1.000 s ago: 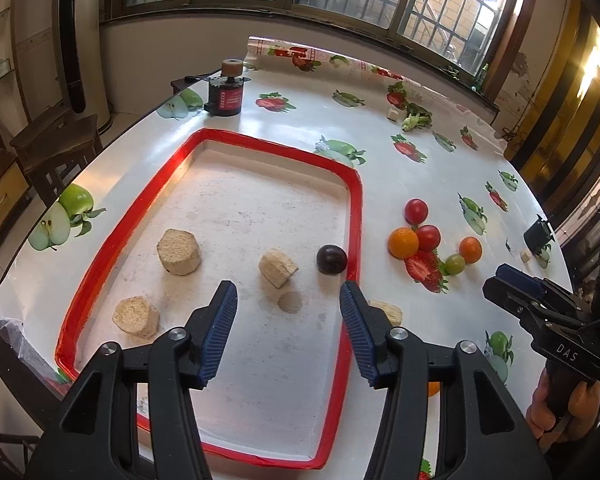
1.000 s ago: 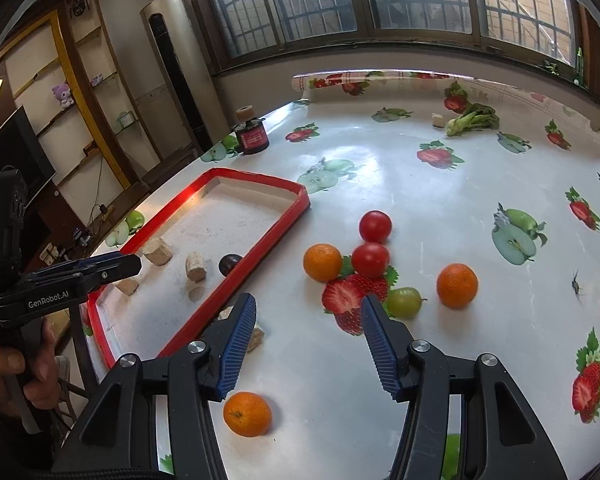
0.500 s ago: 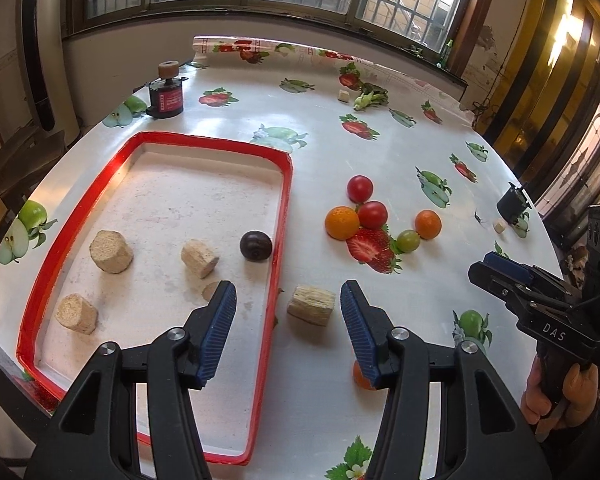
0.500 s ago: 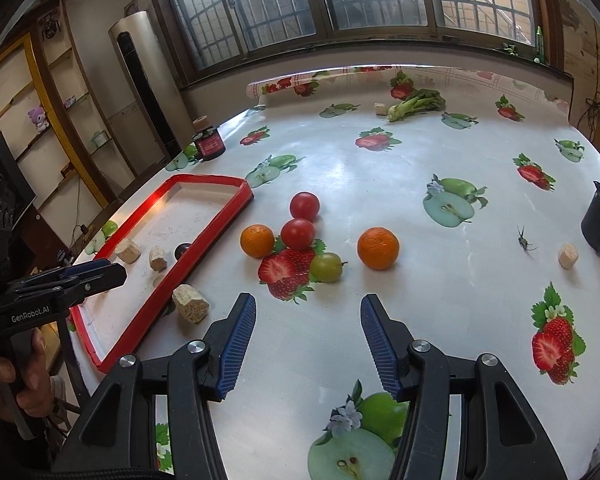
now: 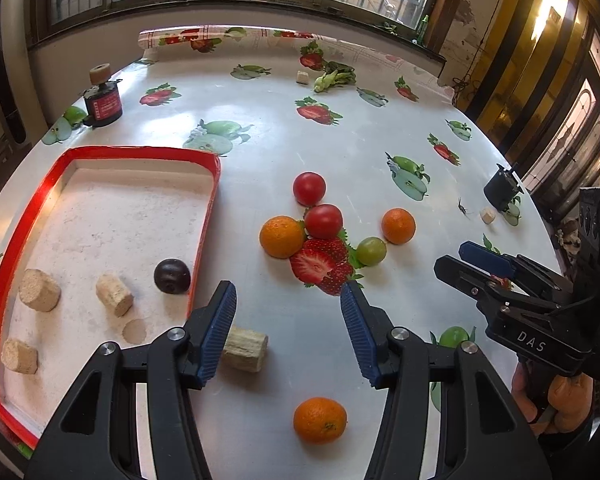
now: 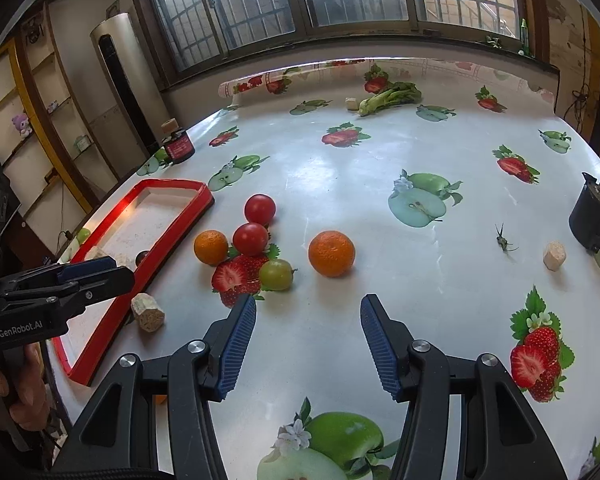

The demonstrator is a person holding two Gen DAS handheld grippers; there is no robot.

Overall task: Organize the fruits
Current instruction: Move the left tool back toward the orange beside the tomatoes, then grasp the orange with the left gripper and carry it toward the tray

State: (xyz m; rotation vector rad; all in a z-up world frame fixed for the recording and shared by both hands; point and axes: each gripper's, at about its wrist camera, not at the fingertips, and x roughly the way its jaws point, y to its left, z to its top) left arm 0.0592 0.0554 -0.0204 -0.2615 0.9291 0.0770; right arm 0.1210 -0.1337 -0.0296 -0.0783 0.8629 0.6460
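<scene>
The red-rimmed tray (image 5: 206, 216) lies at the left and holds a dark plum (image 5: 172, 275) among several cork pieces. To its right on the table sit two tomatoes (image 5: 309, 188) (image 5: 323, 221), two oranges (image 5: 282, 237) (image 5: 398, 225) and a green grape (image 5: 371, 251). A third orange (image 5: 319, 420) lies close below my left gripper (image 5: 288, 312), which is open and empty over the table. My right gripper (image 6: 308, 320) is open and empty too, just short of an orange (image 6: 331, 253) and the grape (image 6: 276, 274).
A loose cork (image 5: 246, 346) lies beside the tray by my left finger. A dark jar (image 5: 102, 104) stands at the back left, a black cup (image 6: 594, 216) at the right edge, and greens (image 6: 390, 96) at the far side. The cloth carries printed fruit.
My left gripper has swung right, from over the tray to the table beside it. My right gripper has also shifted right, away from the tray and nearer the lone orange. Both kept the same opening.
</scene>
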